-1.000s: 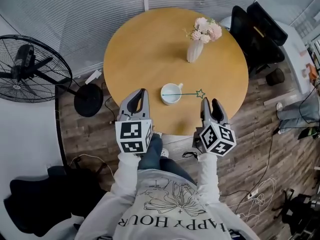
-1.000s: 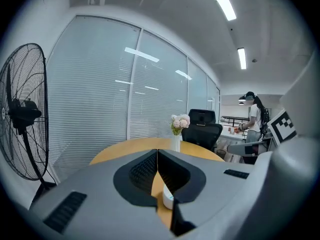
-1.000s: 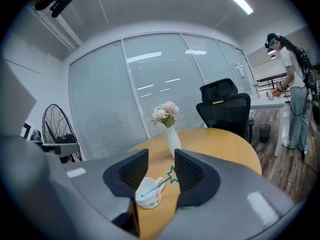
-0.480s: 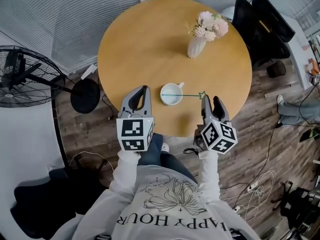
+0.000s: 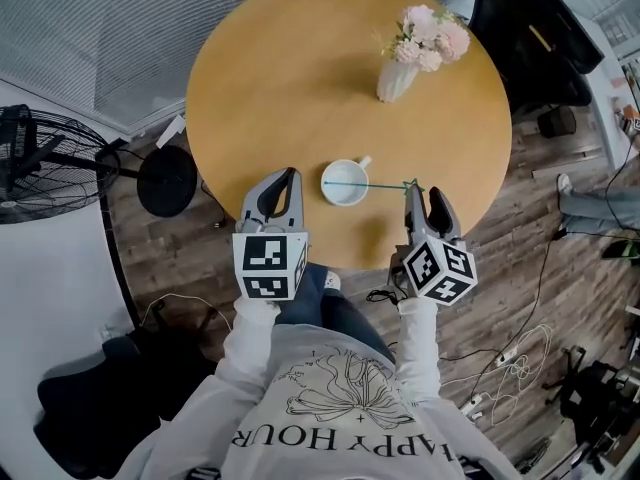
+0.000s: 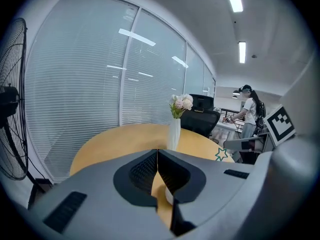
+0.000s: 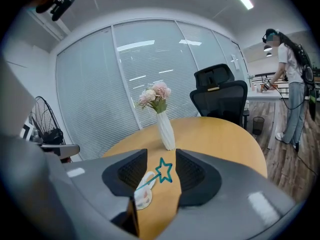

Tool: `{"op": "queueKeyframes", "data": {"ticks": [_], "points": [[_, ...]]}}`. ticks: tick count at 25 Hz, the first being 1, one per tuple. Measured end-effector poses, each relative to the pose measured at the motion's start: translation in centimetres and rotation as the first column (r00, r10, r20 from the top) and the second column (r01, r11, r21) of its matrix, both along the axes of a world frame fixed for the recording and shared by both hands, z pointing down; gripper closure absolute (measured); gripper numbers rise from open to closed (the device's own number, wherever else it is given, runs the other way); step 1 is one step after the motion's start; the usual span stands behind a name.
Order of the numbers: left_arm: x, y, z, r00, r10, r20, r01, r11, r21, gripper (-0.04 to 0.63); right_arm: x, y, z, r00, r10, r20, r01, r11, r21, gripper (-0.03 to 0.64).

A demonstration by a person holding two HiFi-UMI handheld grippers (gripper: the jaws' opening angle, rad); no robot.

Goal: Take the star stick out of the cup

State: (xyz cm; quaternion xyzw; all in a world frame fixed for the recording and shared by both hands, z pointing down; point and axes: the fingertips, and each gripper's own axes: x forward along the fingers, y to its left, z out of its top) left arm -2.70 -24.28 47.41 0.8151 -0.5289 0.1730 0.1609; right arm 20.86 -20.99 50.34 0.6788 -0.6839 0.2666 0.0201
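Star stick (image 5: 372,185) in cup (image 5: 345,199), right jaws open

It lay across the white cup on the round table (image 5: 300,78), star end jutting right. The right gripper (image 5: 423,197) had just been opening, and its wide jaws flanked the star without gripping. The left gripper (image 5: 283,178) hovered beside the cup, jaws together, empty.

I saw a round wooden table (image 5: 270,88). A white cup (image 5: 345,183) stood on it near the six o'clock edge. A white vase (image 5: 396,80) of pink flowers (image 5: 428,36) stood toward two o'clock, well apart from the cup.
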Motion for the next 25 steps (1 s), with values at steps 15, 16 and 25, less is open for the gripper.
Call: {"op": "queueKeyframes", "data": {"ticks": [15, 16, 25], "points": [[0.9, -1.3, 2.7, 0.999, 0.046, 0.014, -0.045, 0.998, -0.051, 0.588, 0.2, -0.3, 3.3, 1.0, 0.012, 0.008, -0.012, 0.998, -0.062, 0.443], [1.0, -1.4, 2.9, 0.999, 0.048, 0.015, -0.047, 0.997, -0.053, 0.588, 0.2, -0.4, 3.5, 1.0, 0.014, 0.011, -0.013, 0.998, -0.065, 0.443], [1.2, -1.2, 4.6, 0.998, 0.059, 0.022, -0.057, 0.995, -0.087, 0.588, -0.5, -0.5, 5.3, 0.999, 0.0, 0.032, 0.003, 0.995, -0.095, 0.444]]}}
